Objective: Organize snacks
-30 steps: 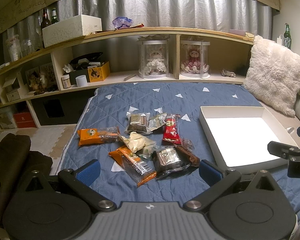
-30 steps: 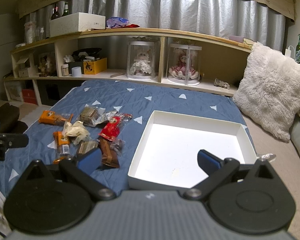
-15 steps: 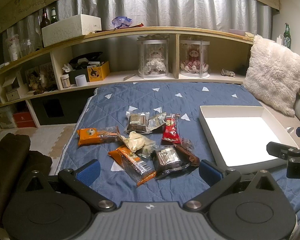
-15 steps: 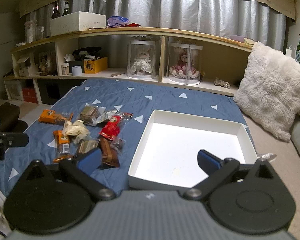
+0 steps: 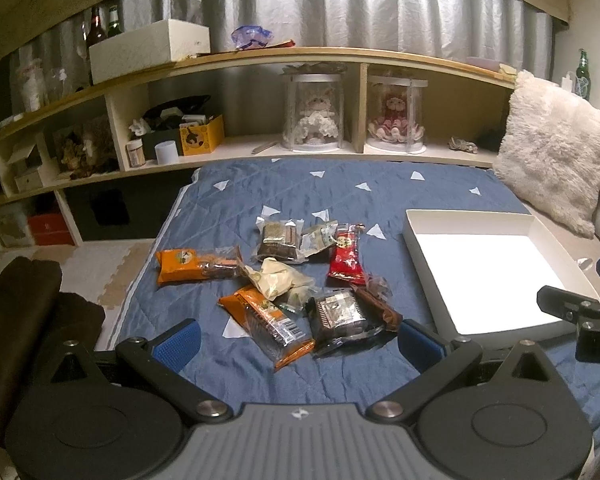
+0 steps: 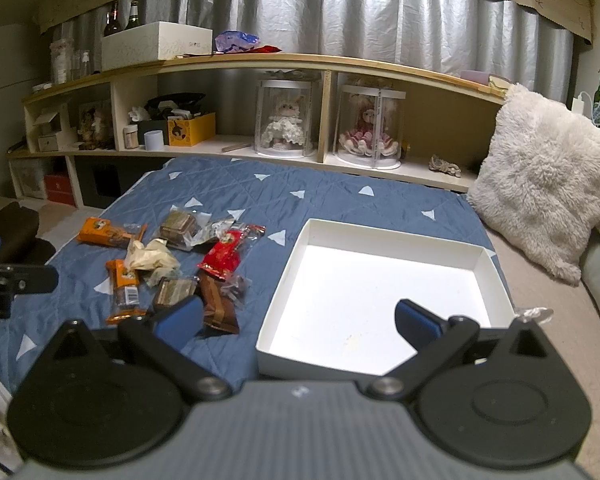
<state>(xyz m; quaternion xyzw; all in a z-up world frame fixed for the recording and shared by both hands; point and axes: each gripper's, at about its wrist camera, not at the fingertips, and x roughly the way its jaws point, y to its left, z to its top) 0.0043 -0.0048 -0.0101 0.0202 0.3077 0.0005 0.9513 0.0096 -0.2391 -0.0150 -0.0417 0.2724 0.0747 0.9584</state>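
Several wrapped snacks lie in a loose pile on the blue quilt (image 5: pixel 340 188): an orange pack (image 5: pixel 192 266), a second orange pack (image 5: pixel 270 322), a red pack (image 5: pixel 346 258), a dark clear-wrapped cake (image 5: pixel 338 314), a brown bar (image 5: pixel 376 304) and a crumpled cream wrapper (image 5: pixel 278 278). An empty white tray (image 5: pixel 420 256) sits to their right; it also shows in the right wrist view (image 6: pixel 284 280). My left gripper (image 5: pixel 298 340) is open and empty just in front of the pile. My right gripper (image 6: pixel 298 318) is open and empty over the tray's near edge.
A wooden shelf unit (image 5: pixel 360 104) with two doll cases, boxes and jars runs along the back. A fluffy white pillow (image 5: pixel 552 152) lies at the right. Dark brown fabric (image 5: pixel 16 320) lies on the floor to the left of the bed.
Both views have shifted very slightly; the snacks and the tray have not moved and both grippers stay open.
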